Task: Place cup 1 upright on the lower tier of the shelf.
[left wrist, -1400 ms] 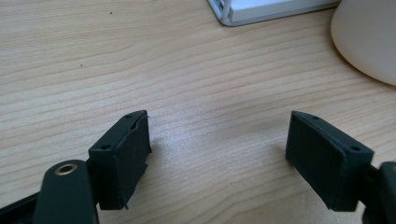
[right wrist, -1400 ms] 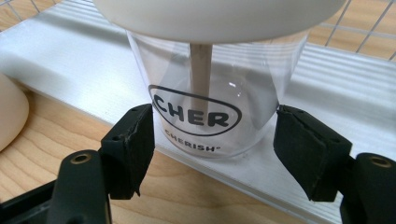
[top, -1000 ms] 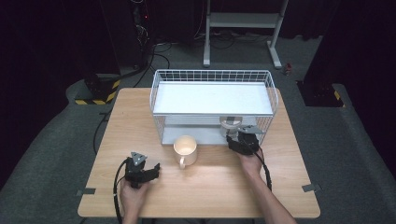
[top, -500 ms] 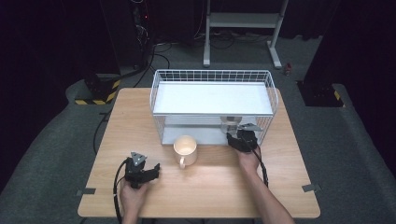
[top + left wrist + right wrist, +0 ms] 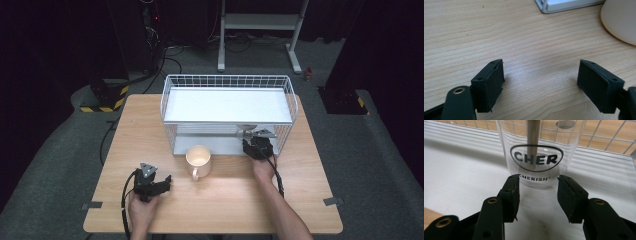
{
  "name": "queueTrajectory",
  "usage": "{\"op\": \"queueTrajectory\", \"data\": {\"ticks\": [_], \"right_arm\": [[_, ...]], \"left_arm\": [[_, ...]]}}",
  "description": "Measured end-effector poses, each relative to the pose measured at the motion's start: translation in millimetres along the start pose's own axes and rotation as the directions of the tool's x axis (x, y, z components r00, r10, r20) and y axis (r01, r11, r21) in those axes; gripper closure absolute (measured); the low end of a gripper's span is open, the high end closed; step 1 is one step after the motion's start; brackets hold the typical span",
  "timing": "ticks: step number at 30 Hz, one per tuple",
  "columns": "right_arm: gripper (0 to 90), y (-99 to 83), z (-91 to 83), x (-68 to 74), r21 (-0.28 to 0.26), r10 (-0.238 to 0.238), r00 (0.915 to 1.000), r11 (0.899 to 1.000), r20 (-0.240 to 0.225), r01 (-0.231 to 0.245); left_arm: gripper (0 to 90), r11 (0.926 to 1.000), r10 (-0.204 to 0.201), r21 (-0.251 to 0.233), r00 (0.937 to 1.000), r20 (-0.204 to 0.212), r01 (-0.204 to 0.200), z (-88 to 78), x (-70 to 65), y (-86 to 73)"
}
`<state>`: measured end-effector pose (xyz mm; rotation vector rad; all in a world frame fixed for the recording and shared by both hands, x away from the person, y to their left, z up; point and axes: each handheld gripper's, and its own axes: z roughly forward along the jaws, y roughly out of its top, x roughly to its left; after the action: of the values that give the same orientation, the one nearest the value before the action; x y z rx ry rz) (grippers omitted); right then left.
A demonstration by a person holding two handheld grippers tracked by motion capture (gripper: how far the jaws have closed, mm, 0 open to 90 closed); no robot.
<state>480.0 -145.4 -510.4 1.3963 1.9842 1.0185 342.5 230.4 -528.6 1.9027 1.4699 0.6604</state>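
A clear glass [image 5: 537,152] printed "CHERISH" stands on the white lower shelf [image 5: 461,172] of a wire rack [image 5: 227,82], with a wooden stick [image 5: 533,140] upright in it. My right gripper [image 5: 538,182] points at its base. Its jaws have just been closing and stand a narrow gap apart; nothing is between them, and the glass sits just beyond the tips. In the high view the right gripper [image 5: 256,144] reaches into the rack's front right. A cream mug [image 5: 198,159] stands before the rack. My left gripper [image 5: 540,75] rests open over bare wood, seen at the front left [image 5: 167,180].
The wire rack takes up the back half of the wooden table [image 5: 150,120]; its mesh wall [image 5: 604,142] rises right behind the glass. The mug's side [image 5: 621,20] lies off to the upper right of the left jaws. Cables trail from both grippers toward the front edge.
My right gripper has edged a little farther under the rack's top shelf. The left gripper and the mug have not moved.
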Motion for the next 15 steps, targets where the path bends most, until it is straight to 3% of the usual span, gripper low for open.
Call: {"op": "queueTrajectory", "data": {"ticks": [15], "right_arm": [[55.7,9.2,3.4,-2.0,-0.001,-0.043,0.9989,0.999,0.019,0.043]], "left_arm": [[21.7,1.0000,0.000,0.000,1.0000,0.001,0.000,0.1,0.0,0.0]]}}
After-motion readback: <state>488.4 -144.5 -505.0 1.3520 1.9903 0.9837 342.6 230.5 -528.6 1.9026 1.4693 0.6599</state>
